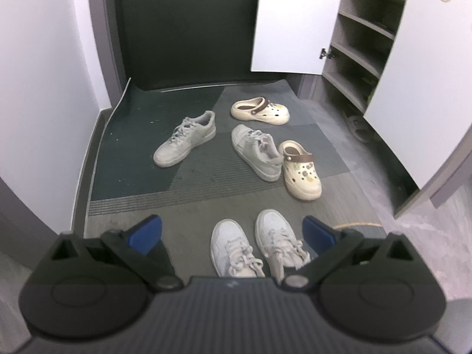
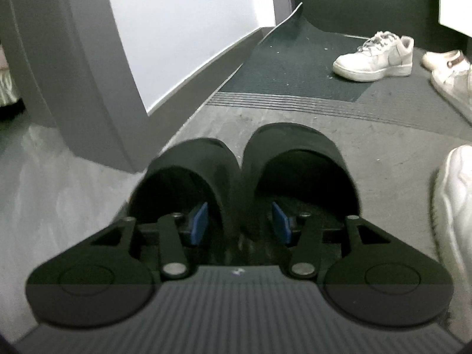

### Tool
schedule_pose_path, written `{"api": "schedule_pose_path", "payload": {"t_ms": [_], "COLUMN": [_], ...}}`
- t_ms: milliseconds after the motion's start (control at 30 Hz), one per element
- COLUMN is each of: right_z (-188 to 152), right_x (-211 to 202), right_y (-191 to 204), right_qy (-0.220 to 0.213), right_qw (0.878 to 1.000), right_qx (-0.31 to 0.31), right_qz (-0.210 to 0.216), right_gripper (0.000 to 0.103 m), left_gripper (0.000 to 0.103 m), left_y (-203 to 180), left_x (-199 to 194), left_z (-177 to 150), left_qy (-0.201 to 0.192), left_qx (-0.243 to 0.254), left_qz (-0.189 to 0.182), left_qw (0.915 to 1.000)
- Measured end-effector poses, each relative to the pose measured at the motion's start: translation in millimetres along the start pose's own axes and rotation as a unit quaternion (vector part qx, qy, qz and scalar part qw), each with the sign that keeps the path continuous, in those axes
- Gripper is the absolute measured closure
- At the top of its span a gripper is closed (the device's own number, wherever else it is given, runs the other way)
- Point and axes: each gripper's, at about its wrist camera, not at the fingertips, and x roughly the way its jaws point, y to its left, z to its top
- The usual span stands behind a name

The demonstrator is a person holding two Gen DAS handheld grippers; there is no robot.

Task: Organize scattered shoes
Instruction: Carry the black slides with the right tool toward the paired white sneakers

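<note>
In the left wrist view my left gripper is open and empty above a neat pair of white sneakers. Farther on lie two loose white sneakers and two cream clogs. In the right wrist view my right gripper is low over the floor, its blue pads inside a pair of black slippers, pinching their adjoining inner walls. A white sneaker lies far ahead and another sits at the right edge.
An open shoe cabinet with shelves stands at the right, its white doors swung out. A dark doormat lies before the dark door. A grey door frame and white wall are to the left.
</note>
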Motion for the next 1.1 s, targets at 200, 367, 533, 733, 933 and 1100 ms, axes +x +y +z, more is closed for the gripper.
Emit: {"api": "schedule_pose_path", "payload": {"t_ms": [200, 367, 533, 733, 933, 1100], "right_z": [1.7, 6.7, -0.7, 10.7, 20.2, 31.7], "right_x": [11.7, 14.9, 16.0, 41.0, 60.9, 59.4], "right_y": [4.4, -2.8, -2.0, 14.9, 24.0, 16.9], "right_qy": [-0.014, -0.021, -0.003, -0.013, -0.005, -0.019], "right_qw": [0.999, 0.999, 0.996, 0.998, 1.0, 0.988], "right_qx": [-0.034, -0.036, -0.06, -0.053, 0.02, 0.139], "right_qz": [-0.012, 0.013, 0.066, 0.044, -0.023, -0.067], "right_gripper": [0.046, 0.043, 0.038, 0.036, 0.066, 0.08], "left_gripper": [0.0, 0.0, 0.0, 0.0, 0.0, 0.0], "left_y": [-3.9, -5.9, -3.5, 4.2, 7.5, 8.9], "left_x": [-12.3, -0.3, 6.3, -6.9, -0.6, 7.1], "left_z": [-13.3, -9.4, -11.0, -3.9, 2.3, 6.9], "left_qy": [-0.018, 0.009, 0.035, 0.002, -0.001, 0.013], "left_qx": [0.032, 0.022, 0.026, 0.009, 0.0, -0.008], "left_qz": [0.01, -0.006, -0.033, -0.037, -0.019, -0.021], "left_qw": [0.9993, 0.9997, 0.9985, 0.9993, 0.9998, 0.9997]}}
